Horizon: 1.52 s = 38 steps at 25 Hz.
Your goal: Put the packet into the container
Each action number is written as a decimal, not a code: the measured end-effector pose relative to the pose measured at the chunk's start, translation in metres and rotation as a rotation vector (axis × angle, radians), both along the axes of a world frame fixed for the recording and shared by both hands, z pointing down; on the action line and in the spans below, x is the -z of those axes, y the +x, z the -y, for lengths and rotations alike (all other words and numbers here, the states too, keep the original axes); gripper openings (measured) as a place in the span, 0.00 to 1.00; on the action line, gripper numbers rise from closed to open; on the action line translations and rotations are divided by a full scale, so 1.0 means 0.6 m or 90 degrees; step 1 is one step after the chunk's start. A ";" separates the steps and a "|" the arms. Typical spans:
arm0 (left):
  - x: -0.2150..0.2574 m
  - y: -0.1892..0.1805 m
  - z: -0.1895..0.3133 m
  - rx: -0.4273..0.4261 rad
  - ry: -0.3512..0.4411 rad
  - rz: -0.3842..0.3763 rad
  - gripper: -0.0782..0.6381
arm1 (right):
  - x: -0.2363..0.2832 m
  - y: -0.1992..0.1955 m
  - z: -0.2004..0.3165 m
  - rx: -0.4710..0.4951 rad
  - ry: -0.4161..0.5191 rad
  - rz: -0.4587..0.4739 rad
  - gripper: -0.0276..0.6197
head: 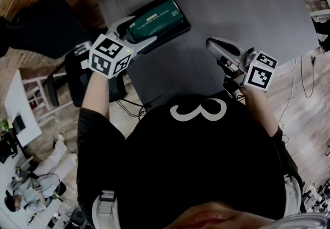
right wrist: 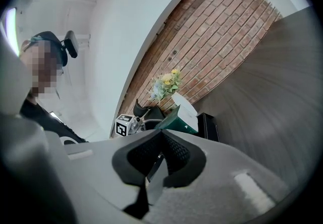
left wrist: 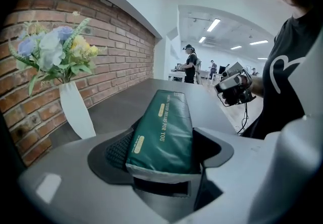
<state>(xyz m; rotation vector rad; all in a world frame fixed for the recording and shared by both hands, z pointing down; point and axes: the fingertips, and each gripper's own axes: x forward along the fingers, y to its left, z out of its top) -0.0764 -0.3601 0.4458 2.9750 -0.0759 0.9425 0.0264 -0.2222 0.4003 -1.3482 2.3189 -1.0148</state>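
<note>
My left gripper (head: 138, 34) was clamped on the near end of the green packet (left wrist: 164, 132), which jutted ahead of it. I judged the packet soft, light and crushable, so a mid-body hold seemed steadier. My right gripper (head: 210, 44) sat closed and empty.

Left gripper (head: 140, 33) jaws clamp glossy green rectangular packet (head: 157, 18), over black rectangular container (head: 182, 30), far left on dark grey table (head: 247, 6).

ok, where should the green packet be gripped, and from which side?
Green packet: at one short end, across its narrow width, coming in along its length. It's a long, slim pack; the left gripper holds it so, fingers on the two long faces.
</note>
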 end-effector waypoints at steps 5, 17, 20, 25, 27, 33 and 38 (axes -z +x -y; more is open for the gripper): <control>-0.030 0.008 0.005 -0.002 -0.029 0.024 0.65 | -0.015 0.004 -0.007 -0.010 -0.013 0.007 0.05; -0.073 0.019 0.016 0.004 -0.062 0.062 0.65 | -0.024 0.010 -0.013 -0.017 -0.023 0.007 0.05; -0.084 0.020 0.016 0.000 -0.054 0.080 0.66 | -0.024 0.009 -0.014 -0.017 -0.025 0.005 0.05; -0.093 0.025 0.008 -0.015 -0.028 0.101 0.67 | -0.024 0.012 -0.019 -0.021 -0.028 0.004 0.05; -0.095 0.026 0.008 -0.015 -0.026 0.098 0.67 | -0.023 0.010 -0.020 -0.021 -0.026 0.004 0.05; -0.085 0.029 0.019 0.015 -0.036 0.057 0.72 | -0.021 0.008 -0.022 -0.019 -0.024 -0.003 0.05; -0.052 0.025 0.022 0.037 -0.045 0.018 0.74 | -0.007 0.003 -0.023 -0.014 -0.018 -0.009 0.05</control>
